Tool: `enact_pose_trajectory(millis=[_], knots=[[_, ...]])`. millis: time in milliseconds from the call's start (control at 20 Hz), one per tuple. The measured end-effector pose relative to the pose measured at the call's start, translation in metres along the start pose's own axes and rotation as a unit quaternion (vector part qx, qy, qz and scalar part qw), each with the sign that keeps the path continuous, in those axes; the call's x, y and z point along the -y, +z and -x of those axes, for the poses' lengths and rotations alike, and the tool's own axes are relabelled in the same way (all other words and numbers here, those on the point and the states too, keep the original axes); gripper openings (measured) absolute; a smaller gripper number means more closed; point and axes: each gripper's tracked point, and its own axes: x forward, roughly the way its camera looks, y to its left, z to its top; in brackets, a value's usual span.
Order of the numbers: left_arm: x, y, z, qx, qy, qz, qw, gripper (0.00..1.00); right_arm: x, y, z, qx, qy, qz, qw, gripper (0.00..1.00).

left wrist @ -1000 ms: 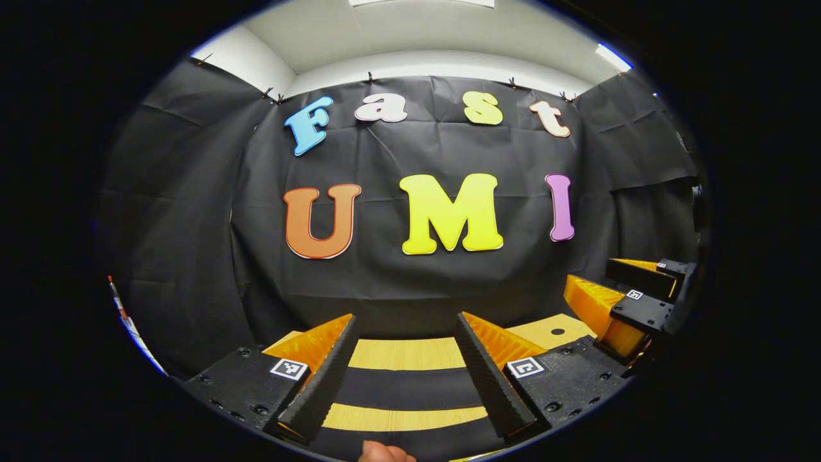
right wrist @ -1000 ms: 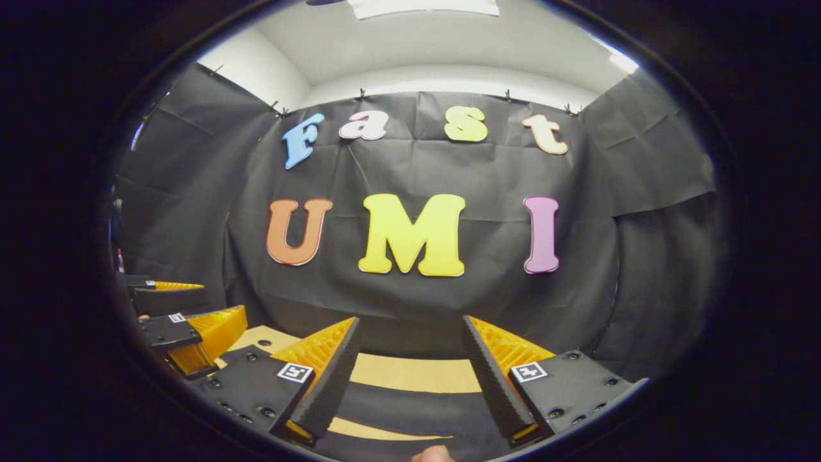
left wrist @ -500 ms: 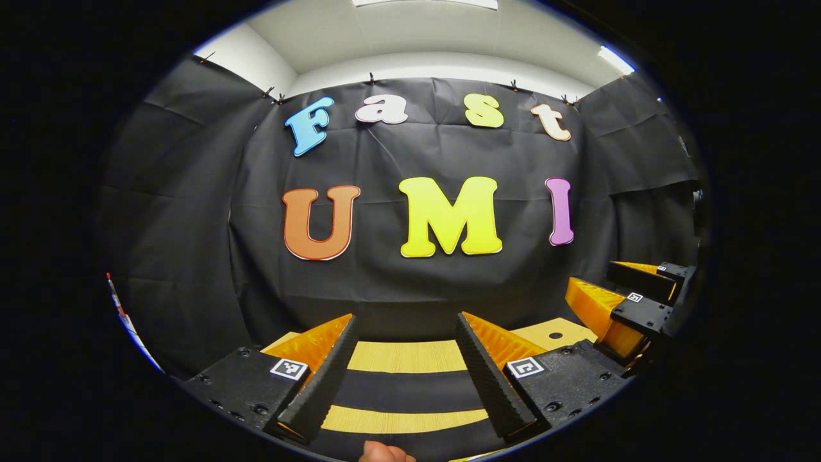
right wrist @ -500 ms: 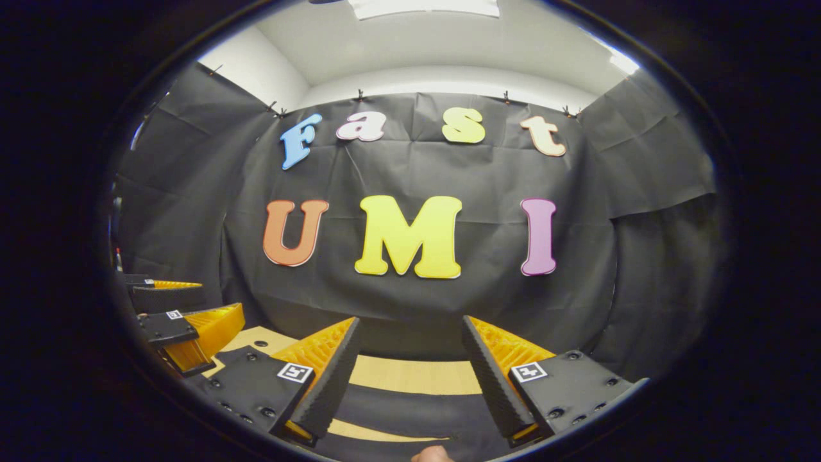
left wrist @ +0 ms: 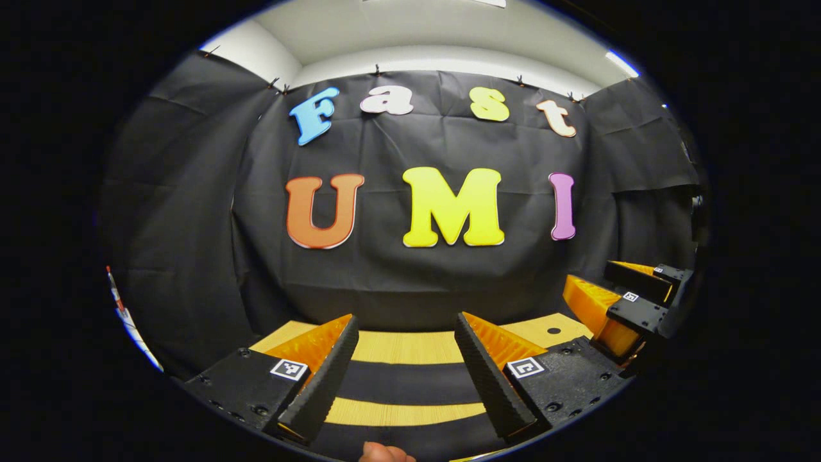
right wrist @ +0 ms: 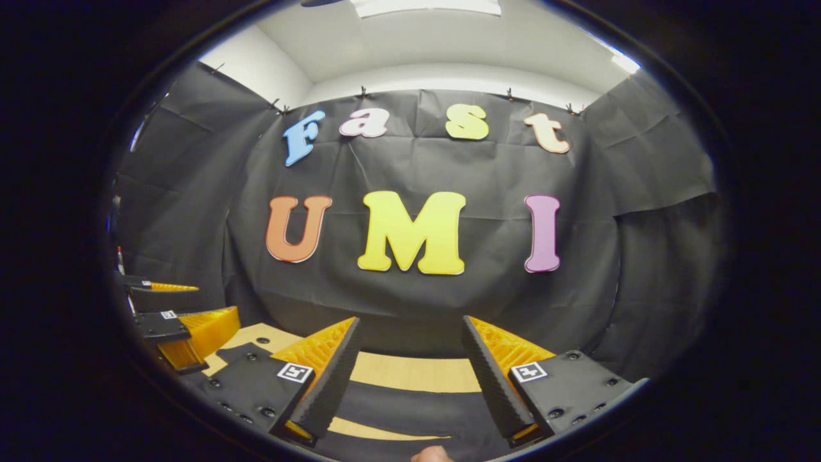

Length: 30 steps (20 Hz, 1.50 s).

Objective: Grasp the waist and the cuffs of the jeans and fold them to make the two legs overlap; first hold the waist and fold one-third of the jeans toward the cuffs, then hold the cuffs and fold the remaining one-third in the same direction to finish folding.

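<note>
Left gripper view has your left gripper (left wrist: pixel 401 378) wide open and empty; the right gripper (right wrist: pixel 407 385) likewise. Dark jeans (left wrist: pixel 404 384) lie in bands crosswise on the table (left wrist: pixel 410 346) just below both, equally near, so reach down.

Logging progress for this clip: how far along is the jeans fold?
Done: nothing I can confirm. Dark jeans fabric lies in bands across the wooden table, and its fold state is unclear. In hand: nothing. The left gripper and right gripper are both open above the fabric, gripping nothing. Left: apparently every grasp and fold.
</note>
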Motion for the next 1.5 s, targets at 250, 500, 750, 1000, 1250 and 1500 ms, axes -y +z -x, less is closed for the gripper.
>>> enact_pose_trajectory(millis=[250, 500, 750, 1000, 1250, 1500], knots=[[-0.062, -0.084, 0.039, -0.133, 0.078, 0.104, 0.983, 0.98, -0.016, -0.011, -0.005, -0.013, 0.023, 0.001, 1.000, 0.94], [-0.128, -0.178, 0.097, -0.262, 0.179, 0.287, 0.904, 0.97, -0.029, -0.019, -0.010, -0.026, 0.044, 0.005, 0.999, 0.95], [-0.216, -0.212, 0.153, -0.296, 0.275, 0.447, 0.798, 0.97, -0.025, -0.028, -0.014, -0.043, 0.044, 0.001, 0.998, 0.95], [-0.264, -0.245, 0.184, -0.324, 0.340, 0.522, 0.711, 0.98, -0.001, -0.033, -0.017, -0.052, 0.024, 0.015, 0.998, 0.94], [-0.275, -0.247, 0.169, -0.322, 0.341, 0.545, 0.695, 0.98, 0.029, -0.040, -0.017, -0.066, -0.014, 0.015, 0.998, 0.96], [-0.273, -0.240, 0.140, -0.334, 0.333, 0.532, 0.703, 0.98, 0.051, -0.045, -0.015, -0.075, -0.042, 0.015, 0.996, 0.94]])
